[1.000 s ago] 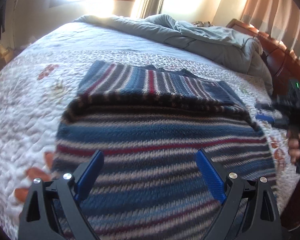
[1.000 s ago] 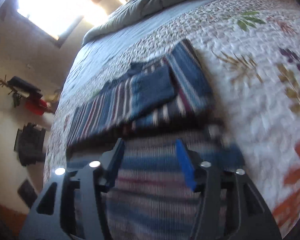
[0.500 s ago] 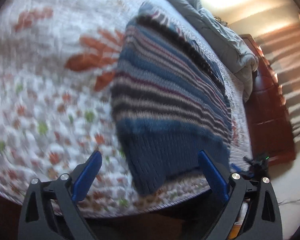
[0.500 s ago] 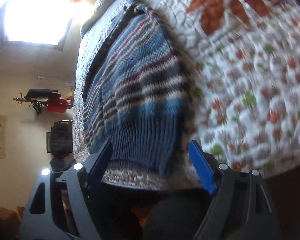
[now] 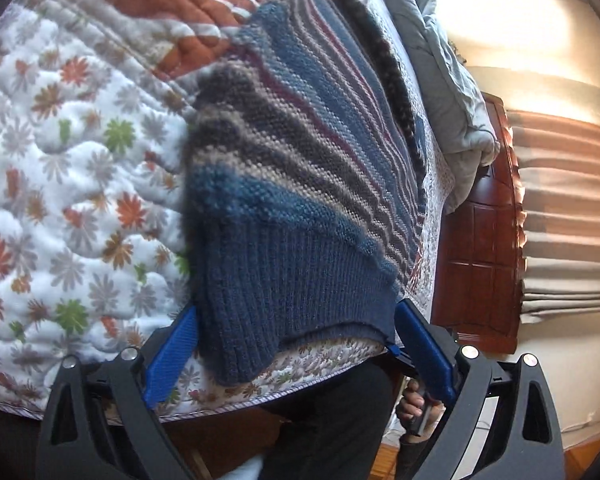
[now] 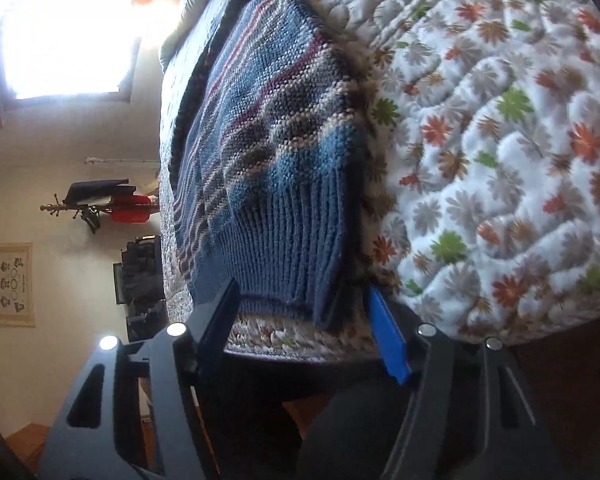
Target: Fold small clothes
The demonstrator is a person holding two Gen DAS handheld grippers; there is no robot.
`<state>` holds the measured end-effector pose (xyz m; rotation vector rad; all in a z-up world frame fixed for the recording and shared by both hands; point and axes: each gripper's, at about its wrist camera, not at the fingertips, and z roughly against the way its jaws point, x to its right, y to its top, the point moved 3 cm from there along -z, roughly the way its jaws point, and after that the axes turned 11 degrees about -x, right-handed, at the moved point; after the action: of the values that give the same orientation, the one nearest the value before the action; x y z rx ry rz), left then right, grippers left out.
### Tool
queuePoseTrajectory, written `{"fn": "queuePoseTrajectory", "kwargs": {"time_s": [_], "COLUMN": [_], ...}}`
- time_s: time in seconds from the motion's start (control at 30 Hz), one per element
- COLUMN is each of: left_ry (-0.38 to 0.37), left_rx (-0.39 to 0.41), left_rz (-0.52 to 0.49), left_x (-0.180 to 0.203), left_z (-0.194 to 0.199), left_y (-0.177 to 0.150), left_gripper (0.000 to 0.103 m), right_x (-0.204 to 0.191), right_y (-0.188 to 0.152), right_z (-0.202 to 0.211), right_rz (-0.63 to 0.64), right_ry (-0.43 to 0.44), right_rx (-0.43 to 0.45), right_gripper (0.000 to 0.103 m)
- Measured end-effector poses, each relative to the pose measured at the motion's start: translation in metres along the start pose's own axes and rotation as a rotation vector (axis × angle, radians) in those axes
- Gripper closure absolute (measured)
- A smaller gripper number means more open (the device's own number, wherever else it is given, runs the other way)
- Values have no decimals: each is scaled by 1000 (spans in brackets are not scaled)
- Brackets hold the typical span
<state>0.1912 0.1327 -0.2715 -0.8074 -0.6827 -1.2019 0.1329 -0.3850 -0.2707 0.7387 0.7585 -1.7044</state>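
Tools nearer ribbed knit sweater point(image 5: 300, 208) hem, quilted bedspread point(image 5: 80, 168)

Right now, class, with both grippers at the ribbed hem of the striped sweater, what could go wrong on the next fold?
1. The sweater hem overhangs the quilt edge; a weak pinch could let it slide off the bed.
2. Both the left gripper and right gripper are open around thick ribbing, so they might catch only one layer.
3. Closing low could pinch quilt too.
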Motion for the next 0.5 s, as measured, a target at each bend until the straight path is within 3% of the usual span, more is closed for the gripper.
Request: {"fn": "queuePoseTrajectory", "kwargs": {"time_s": [0.1,0.17,0.23,0.3,0.37,0.5], "left_ry": [18,29,32,46,55,26], "left_rx": [-8,-21,-39,-39,-20,9], "left_rz": [16,21,35,37,50,24], "left_x": [-3,-6,-12,-15,-21,-18], "left_z": [-1,0,-3,-4,-2,0], "left_y": [1,2,2,2,1,-3], "left_gripper": [15,43,54,69,93,94], "right_x": [-5,-4,-5,-7,-11,-31], "right_y": [5,6,11,12,13,12], "right_z": [-6,-9,-12,-13,-10,2], "right_rz": [6,2,4,21,35,88], "right_ry": [3,-3,-5,-11,-4,18], "right_rx": [-8,-11,-13,-8,9,46], "right_gripper": [52,59,72,94,95,95]}}
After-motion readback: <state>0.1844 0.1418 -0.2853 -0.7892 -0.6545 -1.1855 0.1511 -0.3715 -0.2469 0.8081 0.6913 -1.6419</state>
